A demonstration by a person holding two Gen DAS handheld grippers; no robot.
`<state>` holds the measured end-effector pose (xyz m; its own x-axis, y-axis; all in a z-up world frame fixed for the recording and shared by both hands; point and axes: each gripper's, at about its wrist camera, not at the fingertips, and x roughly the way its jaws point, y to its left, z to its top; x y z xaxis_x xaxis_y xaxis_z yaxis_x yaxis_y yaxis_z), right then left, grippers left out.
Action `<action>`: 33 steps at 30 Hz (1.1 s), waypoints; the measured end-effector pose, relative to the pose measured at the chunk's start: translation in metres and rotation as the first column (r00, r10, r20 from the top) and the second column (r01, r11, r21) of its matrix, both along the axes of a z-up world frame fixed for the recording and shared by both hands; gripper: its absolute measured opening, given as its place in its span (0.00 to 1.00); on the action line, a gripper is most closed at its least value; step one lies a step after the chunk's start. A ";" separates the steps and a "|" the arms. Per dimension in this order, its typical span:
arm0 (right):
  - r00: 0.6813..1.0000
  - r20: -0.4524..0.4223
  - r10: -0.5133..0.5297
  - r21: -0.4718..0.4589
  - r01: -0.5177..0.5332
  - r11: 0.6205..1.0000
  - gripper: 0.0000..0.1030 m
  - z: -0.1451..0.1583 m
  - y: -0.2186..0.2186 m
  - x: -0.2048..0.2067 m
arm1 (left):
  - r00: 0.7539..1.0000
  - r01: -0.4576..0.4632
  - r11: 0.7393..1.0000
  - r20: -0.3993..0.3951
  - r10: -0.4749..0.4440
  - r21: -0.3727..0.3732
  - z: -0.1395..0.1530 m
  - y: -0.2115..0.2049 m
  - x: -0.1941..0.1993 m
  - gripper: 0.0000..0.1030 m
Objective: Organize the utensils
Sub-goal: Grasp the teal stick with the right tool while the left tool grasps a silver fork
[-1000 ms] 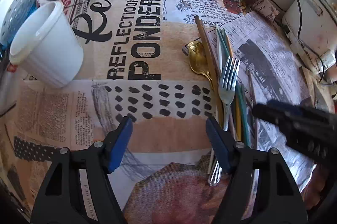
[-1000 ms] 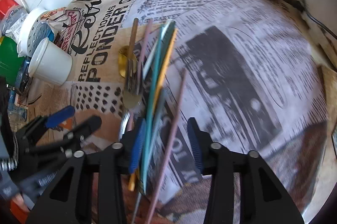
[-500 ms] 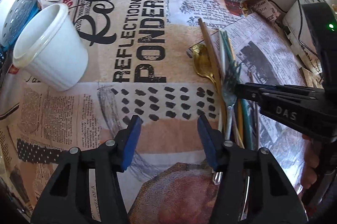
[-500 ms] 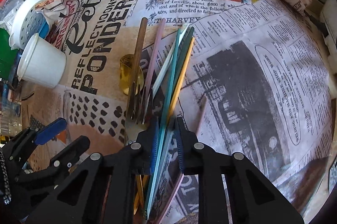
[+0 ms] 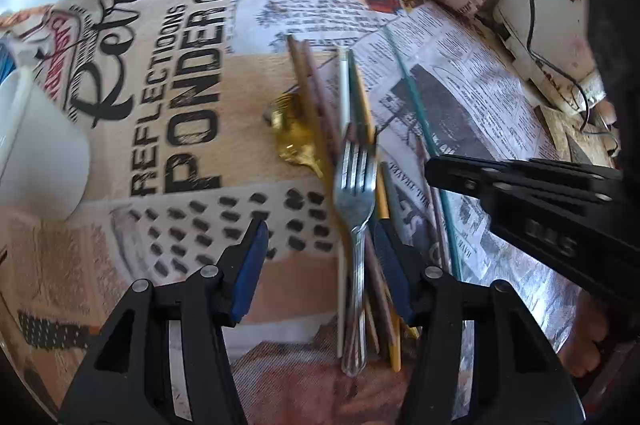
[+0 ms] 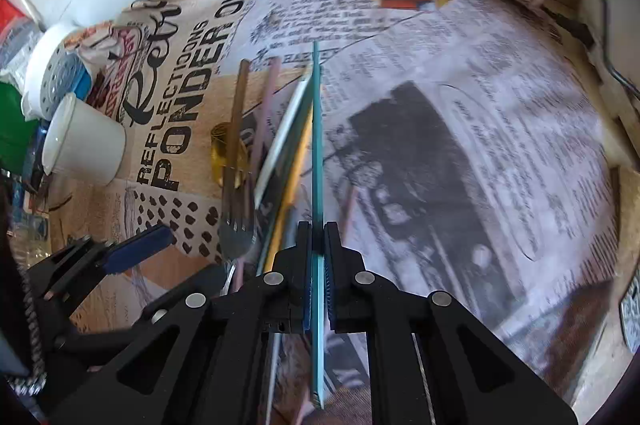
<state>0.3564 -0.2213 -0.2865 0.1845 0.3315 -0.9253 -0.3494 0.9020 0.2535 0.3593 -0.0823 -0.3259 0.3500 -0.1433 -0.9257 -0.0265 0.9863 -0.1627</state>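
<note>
A bundle of utensils lies on the newspaper-print cloth: a silver fork [image 5: 354, 197] [image 6: 236, 225], a gold spoon [image 5: 294, 133] [image 6: 228, 153] and several coloured chopsticks [image 5: 344, 97] [image 6: 280, 145]. My left gripper [image 5: 320, 257] hangs half open over the bundle. The fork's handle is between its fingers, close to the right pad [image 5: 390, 265], and neither pad presses on it. My right gripper [image 6: 318, 237] is shut on a teal chopstick [image 6: 318, 145] [image 5: 420, 121], which sticks out straight ahead, apart from the rest. In the left wrist view, the right gripper [image 5: 436, 171] comes in from the right.
A white cup [image 6: 84, 145] [image 5: 36, 145] stands at the left, with a perforated white holder [image 6: 56, 77] and a green object [image 6: 12, 129] behind it. A white device with cables [image 5: 548, 13] sits at the far right against the white wall.
The right gripper's jaws have closed on the teal chopstick, which now stands apart from the bundle. The left gripper has narrowed and shifted right, so the fork now lies between its fingers.
</note>
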 end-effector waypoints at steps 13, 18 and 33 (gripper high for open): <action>0.997 -0.006 -0.082 0.023 0.082 0.996 0.05 0.007 -0.041 -0.016 | 1.000 -0.011 0.999 -0.012 0.011 0.050 -0.016 -0.019 0.032 0.50; 0.995 0.004 -0.096 0.030 0.096 0.995 0.05 0.008 -0.050 -0.019 | 0.998 -0.056 0.998 -0.020 0.056 0.011 -0.017 -0.014 0.038 0.29; 0.995 0.045 -0.089 0.082 0.085 0.993 0.05 0.021 -0.057 -0.027 | 0.995 -0.091 0.995 0.039 0.092 -0.040 0.020 -0.001 0.008 0.23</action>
<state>0.3293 -0.2786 -0.2651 0.2596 0.3848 -0.8857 -0.2839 0.9071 0.3109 0.3673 -0.0835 -0.3063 0.4006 -0.1441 -0.9048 -0.1090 0.9731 -0.2032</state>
